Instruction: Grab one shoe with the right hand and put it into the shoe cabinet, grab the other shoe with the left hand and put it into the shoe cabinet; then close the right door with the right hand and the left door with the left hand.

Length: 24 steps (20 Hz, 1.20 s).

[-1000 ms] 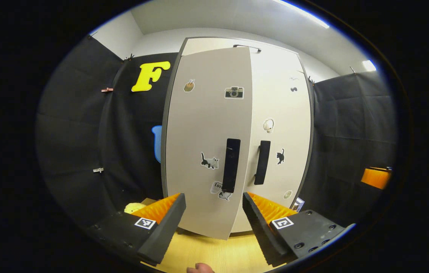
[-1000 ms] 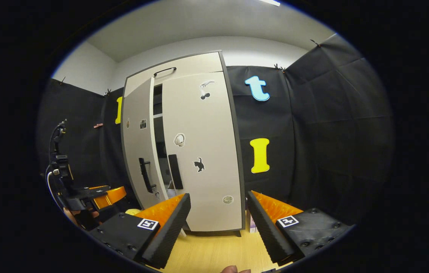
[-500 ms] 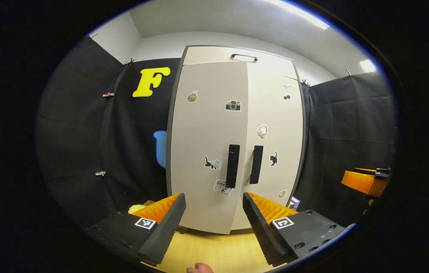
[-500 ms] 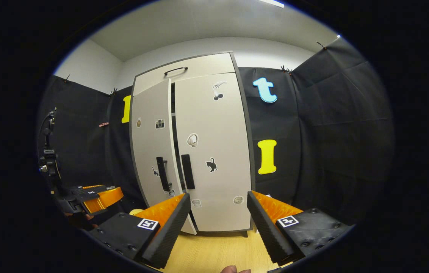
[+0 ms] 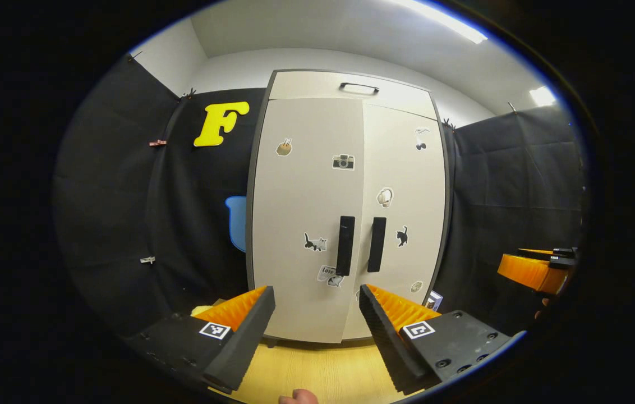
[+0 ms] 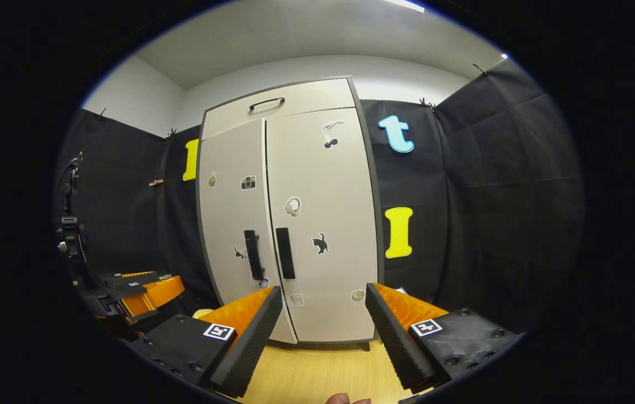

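Observation:
The pale shoe cabinet [image 5: 345, 185] stands straight ahead of my left gripper [image 5: 317, 331], which is open and holds nothing. Its left door [image 5: 300, 213] and right door [image 5: 407, 207] both lie flush, their dark handles [image 5: 345, 245] side by side, and they hide the inside. In the right gripper view the same cabinet [image 6: 289, 213] stands ahead and slightly left, doors flush. My right gripper [image 6: 323, 331] is open and holds nothing. The left gripper [image 6: 138, 292] hangs off to the left there, and the right gripper [image 5: 536, 269] shows at the far right edge of the left gripper view.
Black cloth walls flank the cabinet on both sides. A light wooden floor [image 5: 306, 370] runs from the grippers to the cabinet's foot. A small yellow object [image 5: 199, 308] lies by its left corner, a small box [image 5: 435, 301] by its right corner.
The left door has swung from ajar to flush with the right door. Both grippers have drawn back a little from the cabinet and stayed open.

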Each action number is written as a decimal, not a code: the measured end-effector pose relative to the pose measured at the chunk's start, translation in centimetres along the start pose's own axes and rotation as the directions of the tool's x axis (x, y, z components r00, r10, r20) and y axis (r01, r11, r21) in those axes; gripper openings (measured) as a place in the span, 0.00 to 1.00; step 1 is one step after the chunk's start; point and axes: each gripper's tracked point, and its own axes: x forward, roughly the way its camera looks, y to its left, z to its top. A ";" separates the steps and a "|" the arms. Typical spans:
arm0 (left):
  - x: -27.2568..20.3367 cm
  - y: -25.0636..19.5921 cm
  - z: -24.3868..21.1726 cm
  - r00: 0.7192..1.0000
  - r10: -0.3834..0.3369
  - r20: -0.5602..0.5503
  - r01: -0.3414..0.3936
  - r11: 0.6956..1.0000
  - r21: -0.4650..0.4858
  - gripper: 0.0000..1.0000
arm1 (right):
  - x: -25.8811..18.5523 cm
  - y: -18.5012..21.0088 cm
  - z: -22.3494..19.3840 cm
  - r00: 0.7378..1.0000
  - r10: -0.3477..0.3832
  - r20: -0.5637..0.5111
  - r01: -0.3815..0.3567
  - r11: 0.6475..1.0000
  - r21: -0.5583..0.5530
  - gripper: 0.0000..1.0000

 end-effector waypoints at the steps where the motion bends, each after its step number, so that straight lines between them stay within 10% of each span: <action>1: 0.1 0.0 0.0 1.000 0.000 0.000 0.000 1.000 -0.001 0.95 | 0.0 0.0 0.0 1.000 0.001 0.001 -0.001 1.000 0.000 0.98; 24: 0.9 0.1 0.2 1.000 0.012 0.000 -0.012 1.000 0.008 0.95 | 0.5 -0.2 -0.2 1.000 -0.003 -0.003 0.003 1.000 0.004 0.98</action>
